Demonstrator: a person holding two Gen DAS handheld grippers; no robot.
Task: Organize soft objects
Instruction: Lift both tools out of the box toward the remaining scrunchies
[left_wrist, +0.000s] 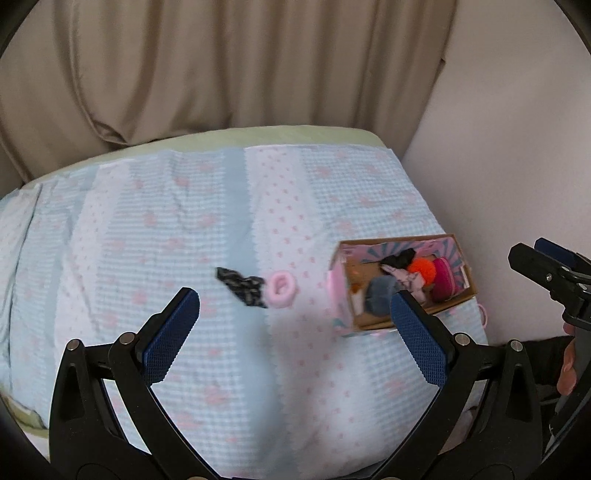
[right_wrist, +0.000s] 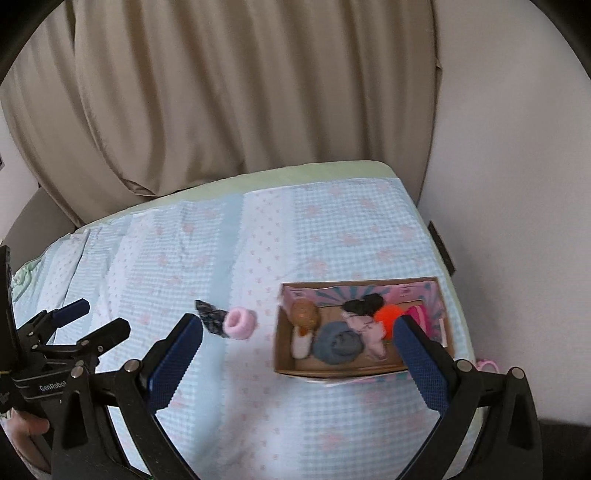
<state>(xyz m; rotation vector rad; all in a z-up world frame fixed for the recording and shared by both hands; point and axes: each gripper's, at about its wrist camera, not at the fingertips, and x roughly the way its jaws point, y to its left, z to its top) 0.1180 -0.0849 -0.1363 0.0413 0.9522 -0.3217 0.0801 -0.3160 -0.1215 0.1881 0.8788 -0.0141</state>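
Bed mostly open; clutter only at centre and right.
Bedspread (right_wrist: 155, 266) bare on left, far and near sides. Pink scrunchie (right_wrist: 239, 323) touching dark cloth (right_wrist: 210, 316) mid-bed, small gap to box (right_wrist: 332, 371). Box nearly full, near the wall (right_wrist: 517, 221) on right. Curtain (right_wrist: 221, 92) behind bed.

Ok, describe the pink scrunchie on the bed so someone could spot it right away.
On the blue and pink bedcover, look just left of the open cardboard box. The pink scrunchie lies there, a pale fluffy ring touching a dark patterned cloth; nothing else outside the box is round and pink.
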